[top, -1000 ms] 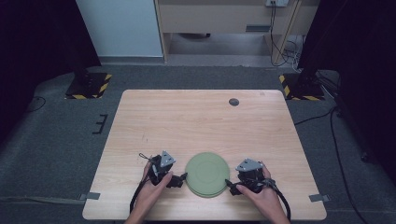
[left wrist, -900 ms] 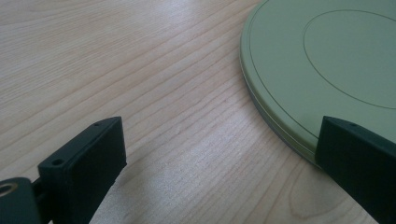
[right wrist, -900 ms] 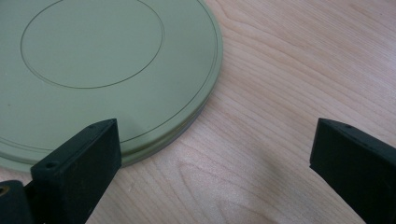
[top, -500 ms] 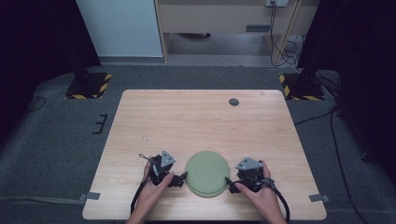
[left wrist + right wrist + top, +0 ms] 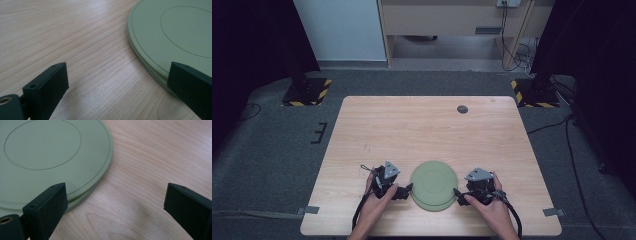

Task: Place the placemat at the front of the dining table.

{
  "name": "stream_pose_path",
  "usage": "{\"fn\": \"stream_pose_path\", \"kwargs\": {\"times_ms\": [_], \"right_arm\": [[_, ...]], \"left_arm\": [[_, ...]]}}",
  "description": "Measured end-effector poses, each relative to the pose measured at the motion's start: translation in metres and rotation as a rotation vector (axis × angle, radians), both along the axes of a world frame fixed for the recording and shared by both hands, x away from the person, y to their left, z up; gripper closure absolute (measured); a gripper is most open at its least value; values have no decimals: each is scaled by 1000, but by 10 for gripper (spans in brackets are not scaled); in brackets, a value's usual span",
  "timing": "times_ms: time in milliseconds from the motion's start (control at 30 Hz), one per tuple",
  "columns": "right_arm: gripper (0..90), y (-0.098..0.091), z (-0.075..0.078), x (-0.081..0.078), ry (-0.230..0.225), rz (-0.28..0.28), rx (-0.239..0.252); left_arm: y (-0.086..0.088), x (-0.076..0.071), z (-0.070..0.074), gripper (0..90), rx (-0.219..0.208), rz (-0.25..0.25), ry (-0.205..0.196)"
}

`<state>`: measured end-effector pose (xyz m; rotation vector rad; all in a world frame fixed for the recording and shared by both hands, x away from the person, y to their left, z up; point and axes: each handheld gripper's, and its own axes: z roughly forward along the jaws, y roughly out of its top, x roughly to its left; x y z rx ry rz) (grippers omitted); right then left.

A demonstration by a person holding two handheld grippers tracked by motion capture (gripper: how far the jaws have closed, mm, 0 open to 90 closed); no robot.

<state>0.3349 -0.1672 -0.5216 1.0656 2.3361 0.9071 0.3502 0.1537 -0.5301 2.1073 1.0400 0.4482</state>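
A pale green round plate (image 5: 434, 184) lies flat near the table's front edge, and a second rim shows just beneath it, so it seems to be a stack of two. My left gripper (image 5: 406, 190) rests on the wood just left of the plate and stands open. In the left gripper view its jaws (image 5: 117, 75) are wide apart, the right one over the plate (image 5: 175, 32) rim. My right gripper (image 5: 458, 193) sits just right of the plate, open too. In the right gripper view its gripper (image 5: 116, 195) has the left jaw over the plate (image 5: 45, 152) edge.
The light wooden table (image 5: 422, 130) carries a small dark round disc (image 5: 462, 109) near its far edge. Grey carpet surrounds it, with yellow-and-black striped stand bases (image 5: 307, 92) at the far corners and a wooden cabinet (image 5: 452, 20) behind.
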Motion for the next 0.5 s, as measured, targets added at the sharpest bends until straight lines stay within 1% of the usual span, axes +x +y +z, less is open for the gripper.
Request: {"fn": "stream_pose_path", "kwargs": {"times_ms": [67, 133, 300, 400, 500], "right_arm": [[49, 0, 0, -1, 0, 8, -1], [51, 2, 0, -3, 4, 28, -5], [37, 3, -1, -3, -4, 28, -7], [16, 4, -1, -2, -10, 16, -11], [13, 4, -1, -1, -18, 11, -17]], "left_arm": [[0, -1, 0, 23, 3, -11, 2], [-1, -1, 1, 29, 4, -11, -1], [-1, -1, 1, 26, 1, -10, 1], [-1, -1, 0, 8, 1, -5, 0], [-2, -1, 0, 3, 2, -3, -2]]}}
